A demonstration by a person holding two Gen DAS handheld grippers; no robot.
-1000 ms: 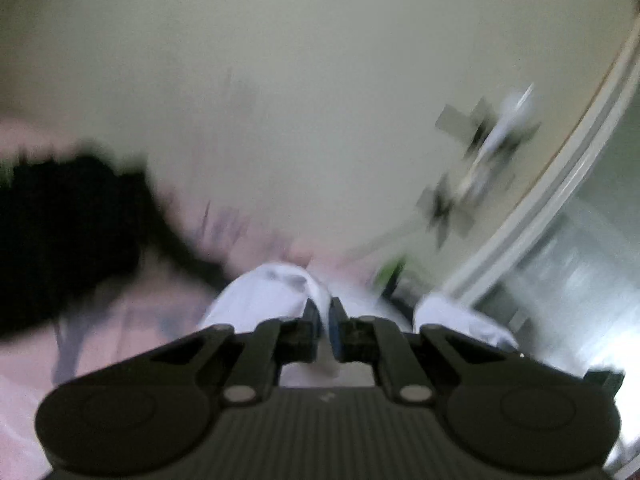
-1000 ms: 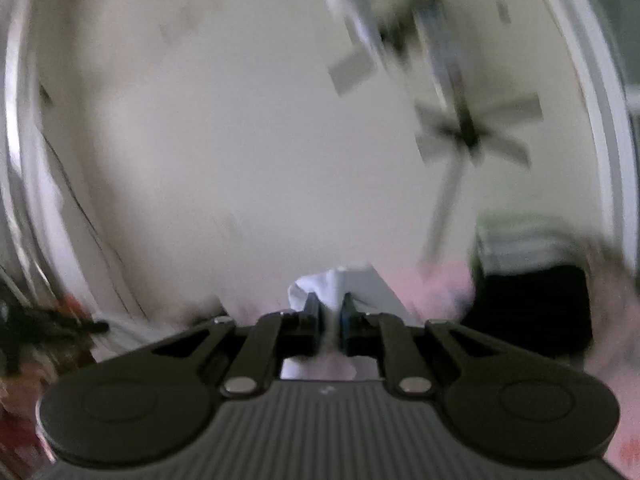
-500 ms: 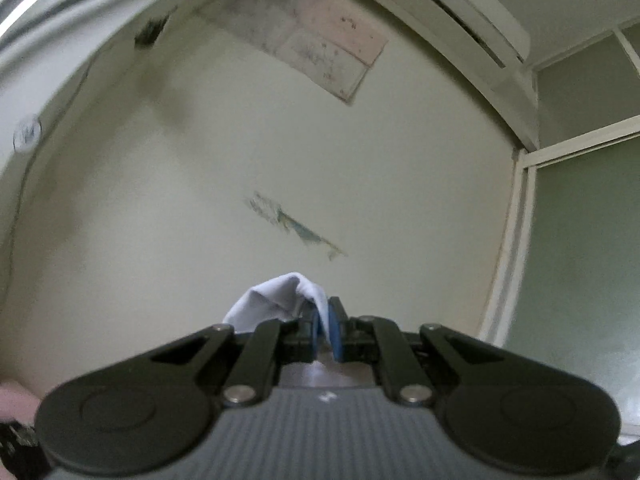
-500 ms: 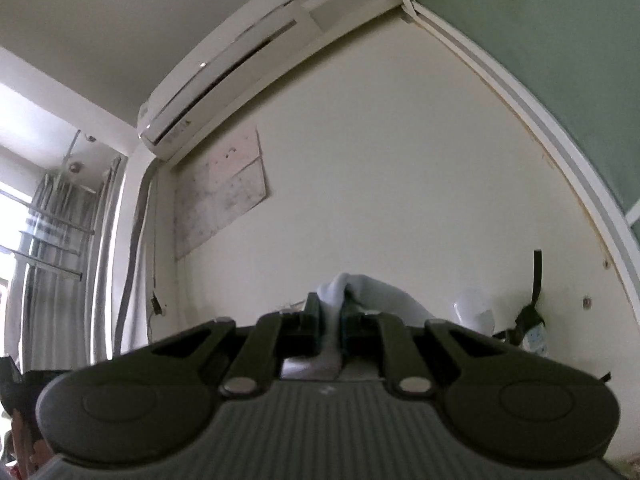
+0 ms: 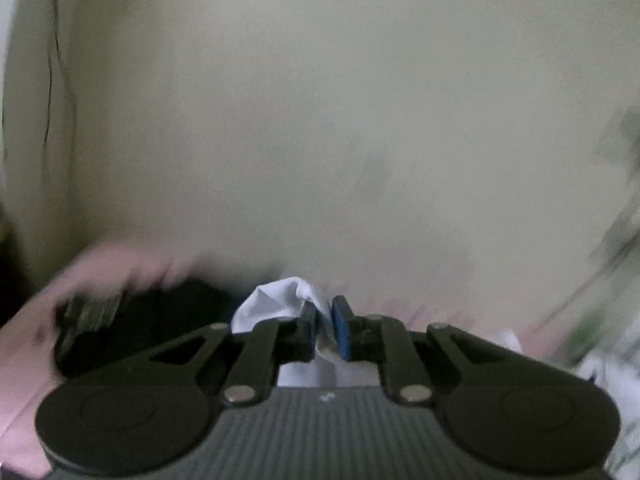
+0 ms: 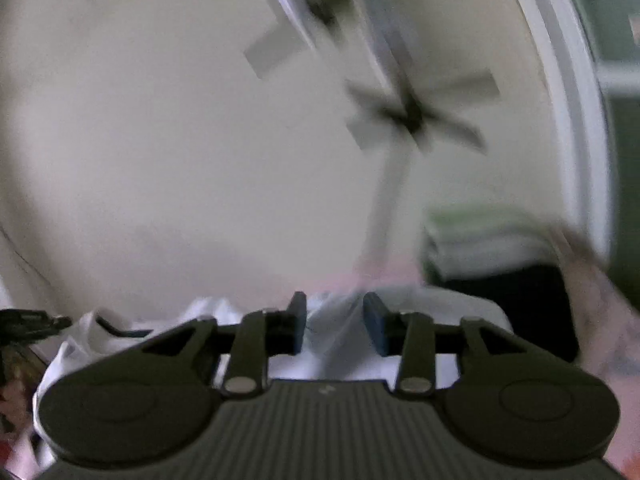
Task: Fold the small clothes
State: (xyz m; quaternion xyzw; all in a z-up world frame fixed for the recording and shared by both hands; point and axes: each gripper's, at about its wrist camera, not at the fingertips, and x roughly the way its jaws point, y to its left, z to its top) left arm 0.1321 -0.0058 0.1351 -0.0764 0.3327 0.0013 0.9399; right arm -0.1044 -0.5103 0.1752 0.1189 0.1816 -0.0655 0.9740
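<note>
A white garment (image 5: pixel 276 300) bunches up in front of my left gripper (image 5: pixel 325 320). A fold of it runs between the blue pads, which stand a narrow gap apart and are opening. In the right wrist view the same white garment (image 6: pixel 208 312) spreads below and past my right gripper (image 6: pixel 334 320). Its jaws stand well apart and are opening. Cloth lies loose between them and the pads do not press on it. Both views are blurred by motion.
A pink bed surface (image 5: pixel 24 352) lies below. A black item (image 5: pixel 160 312) sits left of the left gripper. In the right view a black shape (image 6: pixel 516 300) carries a green-and-white folded stack (image 6: pixel 480 236). A cream wall (image 5: pixel 320 120) fills the background, with a white door frame (image 6: pixel 568 100).
Both views have swung down from the high wall and air conditioner to the bed. The right jaws have parted and let the cloth go slack. The left jaws have parted slightly.
</note>
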